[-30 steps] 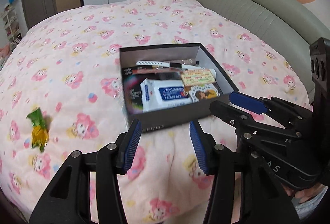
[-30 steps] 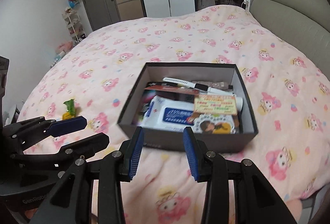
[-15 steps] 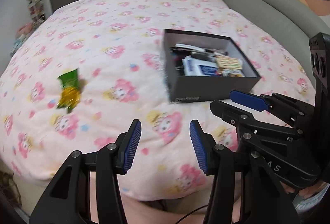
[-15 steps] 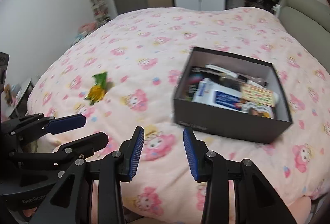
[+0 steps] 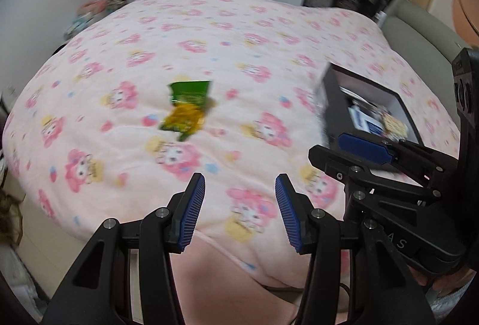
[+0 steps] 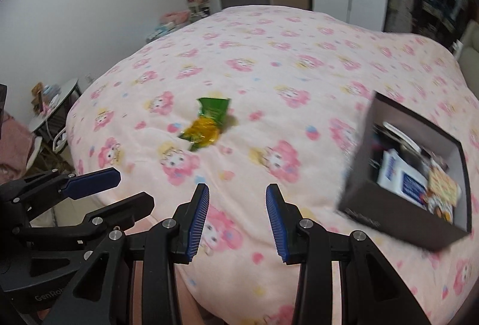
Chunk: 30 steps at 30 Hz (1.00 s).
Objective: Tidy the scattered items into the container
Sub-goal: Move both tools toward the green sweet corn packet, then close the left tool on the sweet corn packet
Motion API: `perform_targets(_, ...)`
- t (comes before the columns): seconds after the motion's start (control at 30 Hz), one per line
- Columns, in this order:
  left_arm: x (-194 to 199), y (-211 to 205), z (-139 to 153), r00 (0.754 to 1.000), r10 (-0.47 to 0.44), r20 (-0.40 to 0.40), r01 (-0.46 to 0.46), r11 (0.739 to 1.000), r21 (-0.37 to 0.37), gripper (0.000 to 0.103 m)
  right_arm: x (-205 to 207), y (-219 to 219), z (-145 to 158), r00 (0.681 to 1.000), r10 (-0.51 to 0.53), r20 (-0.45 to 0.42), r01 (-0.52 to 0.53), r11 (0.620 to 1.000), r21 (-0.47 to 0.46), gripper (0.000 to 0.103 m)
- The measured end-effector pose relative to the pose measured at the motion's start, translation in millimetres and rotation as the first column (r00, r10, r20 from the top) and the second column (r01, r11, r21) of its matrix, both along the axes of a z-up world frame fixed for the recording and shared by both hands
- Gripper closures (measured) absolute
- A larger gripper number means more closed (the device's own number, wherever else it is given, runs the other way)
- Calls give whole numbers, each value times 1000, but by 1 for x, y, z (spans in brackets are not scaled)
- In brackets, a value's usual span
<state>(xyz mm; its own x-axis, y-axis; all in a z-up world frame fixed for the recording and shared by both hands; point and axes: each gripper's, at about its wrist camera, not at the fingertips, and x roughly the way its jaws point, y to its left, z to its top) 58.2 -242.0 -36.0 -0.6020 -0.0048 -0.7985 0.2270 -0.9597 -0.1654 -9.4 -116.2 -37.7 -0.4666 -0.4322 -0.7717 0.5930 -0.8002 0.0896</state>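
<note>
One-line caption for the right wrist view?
Both open grippers hover over a pink bedspread near a green-yellow snack packet, black box at right.

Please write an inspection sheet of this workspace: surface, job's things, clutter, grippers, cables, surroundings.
Surface: bed under a pink cartoon-print blanket.
Job's things: green and yellow snack packet lying loose on the blanket; dark box to its right, already holding several items.
Clutter: nothing seen on the blanket.
Grippers: left gripper and right gripper both open and empty.
Cables: thin dark cable below the bed edge.
Surroundings: door, shelves, small round table.
</note>
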Motion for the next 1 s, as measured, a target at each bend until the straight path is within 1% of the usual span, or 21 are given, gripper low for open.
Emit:
perform_targets(0.1,-3,-29,-11,996,84,-4,-84,994,66,51,-9,-23,-4,999,38,14,-38,999,2,68)
perform_targets(0.17,-6,-46,-21,988,155,-14,-152,980,127,51,-20,-37,-9,998,57,36,-57,998,-1,68)
perform_targets(0.23,-12,-62,-35,974,224,-21,-216,959,183,51,-33,-52,-17,996,64,57,-65,998,6,67)
perform_targets(0.37,-34,-93,-70,948,317,2,-305,910,280,52,-55,-74,-30,996,67,55,-68,997,26,66)
perform_targets(0.47,-53,-115,-90,933,360,6,-341,879,333,52,-79,-87,-48,994,51,96,-55,998,34,63)
perform_targets(0.53,-72,-133,-104,918,396,17,-372,845,385,52,-96,-92,-59,993,27,112,-32,999,42,63)
perform_targets(0.57,-82,-140,-110,912,409,21,-382,832,403,52,-105,-94,-65,993,12,119,-16,999,39,63)
perform_targets(0.6,-94,-146,-115,911,412,26,-384,824,416,52,-115,-96,-71,991,-2,133,-3,999,36,63)
perform_targets(0.7,-130,-160,-131,917,396,44,-374,815,443,52,-142,-108,-92,978,-23,206,18,1000,25,63)
perform_targets(0.77,-145,-164,-138,917,396,45,-373,812,450,51,-156,-118,-107,967,-18,256,12,1000,28,63)
perform_targets(0.8,-149,-165,-140,915,400,41,-375,811,449,51,-160,-124,-114,964,-11,267,2,999,35,63)
perform_targets(0.83,-151,-166,-143,913,405,35,-377,810,449,49,-164,-130,-120,962,-5,272,-8,999,46,63)
perform_targets(0.87,-153,-166,-148,913,406,35,-378,811,447,45,-168,-135,-126,962,0,274,-16,998,56,63)
perform_targets(0.93,-155,-166,-157,914,402,51,-383,817,431,43,-172,-143,-134,962,11,272,-31,997,71,63)
perform_targets(1.0,-160,-167,-165,912,402,83,-401,827,393,42,-177,-150,-141,964,19,266,-40,997,73,63)
